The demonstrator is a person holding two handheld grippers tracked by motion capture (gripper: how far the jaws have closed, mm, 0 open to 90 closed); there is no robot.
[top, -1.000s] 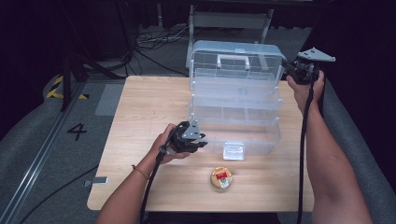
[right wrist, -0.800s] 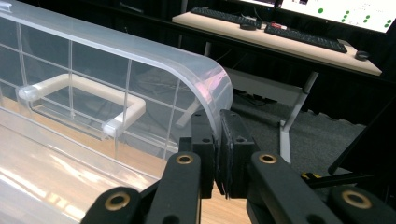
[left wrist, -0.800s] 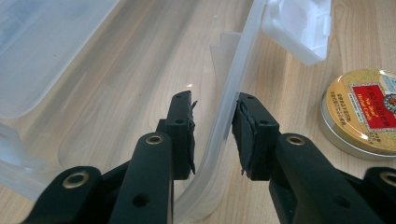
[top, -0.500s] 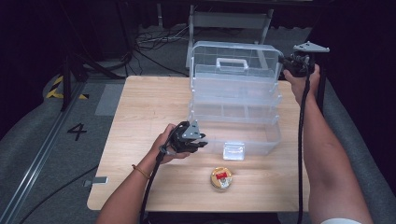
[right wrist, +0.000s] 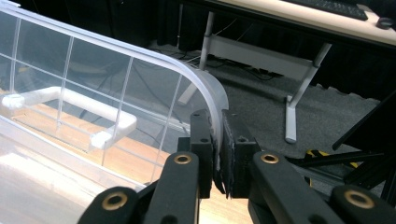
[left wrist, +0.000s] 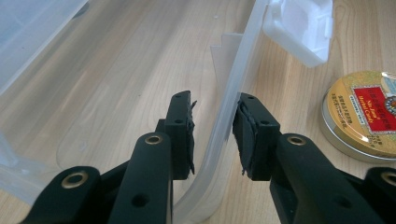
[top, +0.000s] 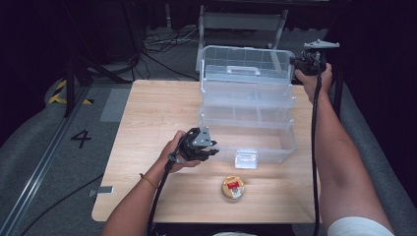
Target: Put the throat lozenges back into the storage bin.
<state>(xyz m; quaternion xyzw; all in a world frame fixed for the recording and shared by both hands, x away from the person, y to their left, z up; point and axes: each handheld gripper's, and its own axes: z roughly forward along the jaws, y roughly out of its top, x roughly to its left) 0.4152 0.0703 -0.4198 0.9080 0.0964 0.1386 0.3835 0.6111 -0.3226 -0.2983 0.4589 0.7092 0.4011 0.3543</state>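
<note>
Two grippers work our clear, tiered plastic organiser box (top: 246, 118) at table centre. Left gripper (left wrist: 214, 135) straddles its bottom tray's rim at 6 o'clock, jaws narrowly apart. Right gripper (right wrist: 219, 154) pinches the lid's corner at 1 o'clock. We judge it light, flexible, slippery; rims grip best.

Right gripper (top: 299, 62), clamped on the clear plastic tiered organizer box's lid (top: 244, 61), has moved up and back; lid swung further open, upper trays now more fanned out.
</note>
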